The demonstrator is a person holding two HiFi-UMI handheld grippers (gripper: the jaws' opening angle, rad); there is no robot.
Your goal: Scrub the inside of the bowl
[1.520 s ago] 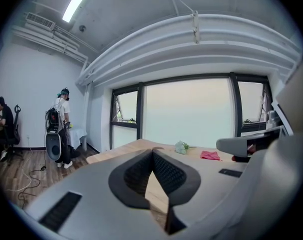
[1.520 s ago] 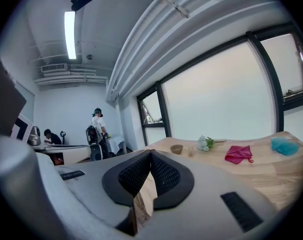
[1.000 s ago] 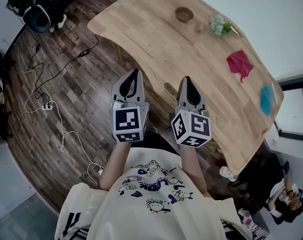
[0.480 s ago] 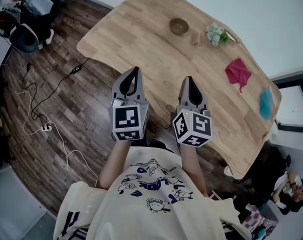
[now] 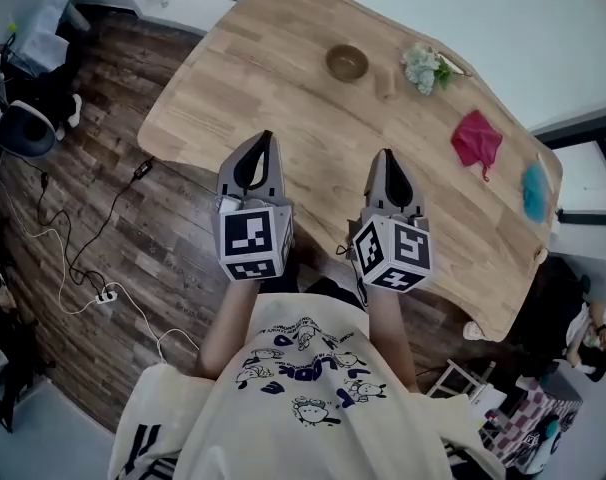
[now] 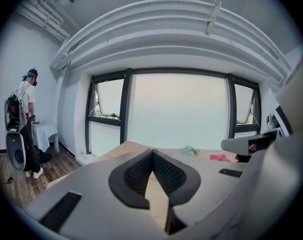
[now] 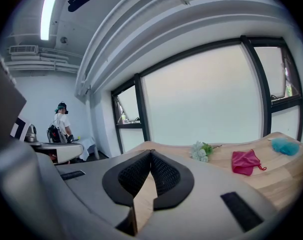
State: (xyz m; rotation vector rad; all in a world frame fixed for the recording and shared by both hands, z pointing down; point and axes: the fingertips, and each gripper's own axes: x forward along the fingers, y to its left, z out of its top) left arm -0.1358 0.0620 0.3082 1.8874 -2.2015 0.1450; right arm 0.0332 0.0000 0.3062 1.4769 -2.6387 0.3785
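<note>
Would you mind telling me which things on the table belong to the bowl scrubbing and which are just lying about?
For the job: bowl; blue fluffy pad, probably the scrubber; left gripper and right gripper, both shut, empty.
Just lying about: flower bunch; red cloth; small wooden piece.

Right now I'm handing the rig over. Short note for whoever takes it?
Left gripper: shut, empty, at the near edge of the table.
Right gripper: shut, empty, beside the left one.
Bowl: upright on the table's far part, apart from both grippers.
Red cloth and blue fluffy item: lying further right, untouched.
Done: nothing visible.
Left: probably grab the cloth or the blue item, reach the bowl, scrub inside.
</note>
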